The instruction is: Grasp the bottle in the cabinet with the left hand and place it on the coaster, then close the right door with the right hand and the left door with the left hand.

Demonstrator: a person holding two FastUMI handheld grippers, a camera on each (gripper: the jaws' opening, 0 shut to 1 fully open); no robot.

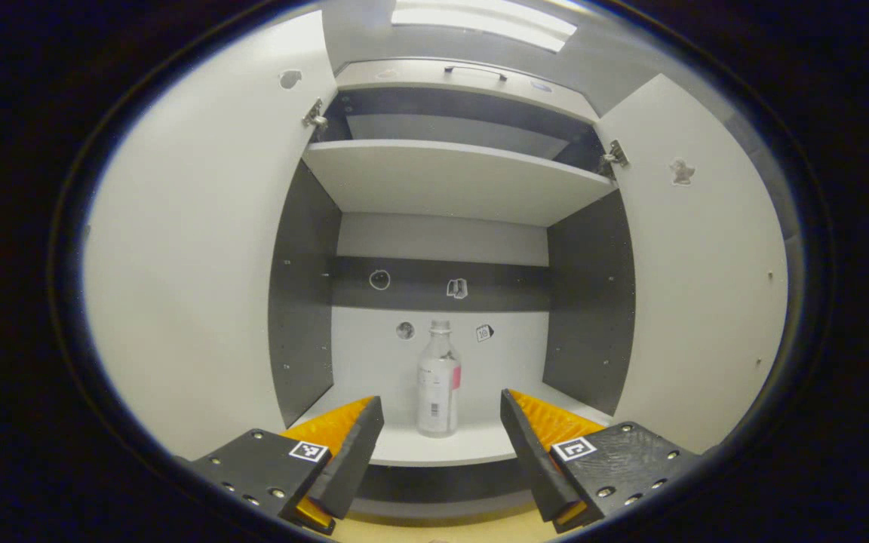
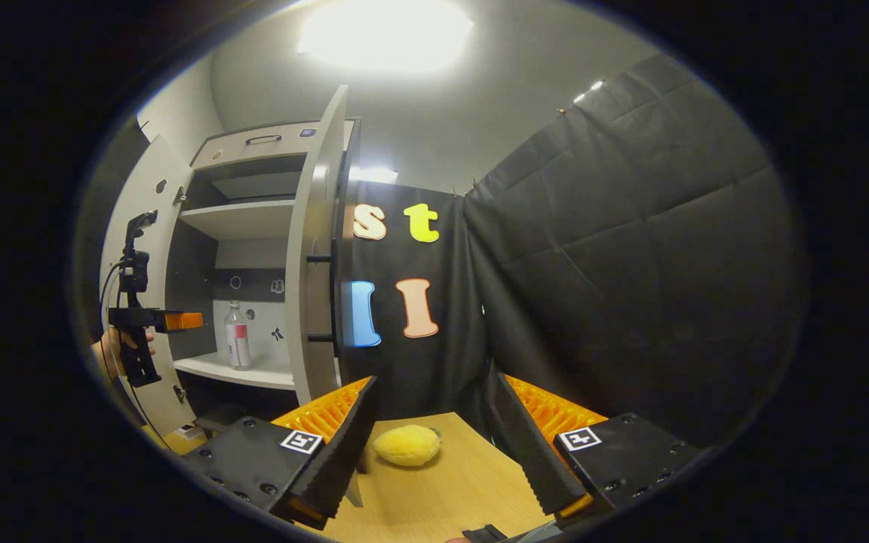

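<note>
Nothing done yet: the bottle stands in the cabinet at twelve o'clock from the spread left gripper (right gripper spread too), both doors open.

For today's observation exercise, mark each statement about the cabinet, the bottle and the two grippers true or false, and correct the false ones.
1. The bottle stands upright on the lower shelf of the cabinet. True.
2. Both cabinet doors are shut. False: the left door and the right door both stand open.
3. The left gripper is shut on the bottle. False: it is open, short of the bottle.
4. A yellow fluffy object lies on the wooden table. True.
5. The right gripper holds the bottle. False: it is open and holds nothing.
</note>
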